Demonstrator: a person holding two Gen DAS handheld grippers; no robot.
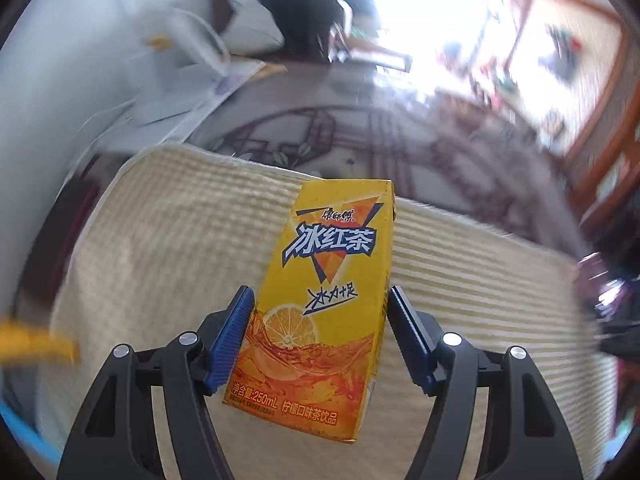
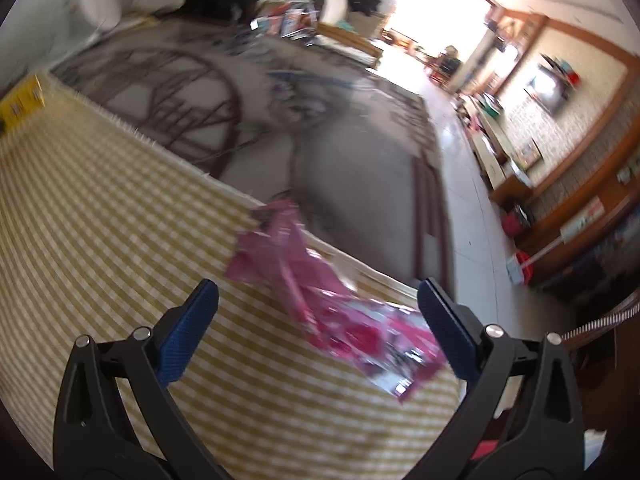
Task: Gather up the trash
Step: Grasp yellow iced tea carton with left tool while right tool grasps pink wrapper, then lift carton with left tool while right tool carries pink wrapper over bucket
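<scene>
A yellow iced-tea drink carton [image 1: 332, 240] stands between the blue pads of my left gripper [image 1: 320, 292], over a yellow-and-white checked cloth [image 1: 160, 240]. Both pads sit against the carton's sides, and it looks sharp while the cloth behind it is smeared. In the right wrist view a crumpled pink plastic wrapper [image 2: 288, 256] lies on the same cloth [image 2: 100, 220], near its far edge. My right gripper [image 2: 318, 284] stands open around the wrapper's near end, pads apart from it. A yellow carton [image 2: 22, 102] shows at that view's far left.
Beyond the cloth lies a grey rug with dark patterns [image 2: 340, 160], then pale floor [image 2: 460, 160] and a low wooden cabinet [image 2: 520, 168] along the right wall. White pillows [image 1: 248, 28] and dark clutter sit at the back. A blurred yellow thing [image 1: 36, 346] is at left.
</scene>
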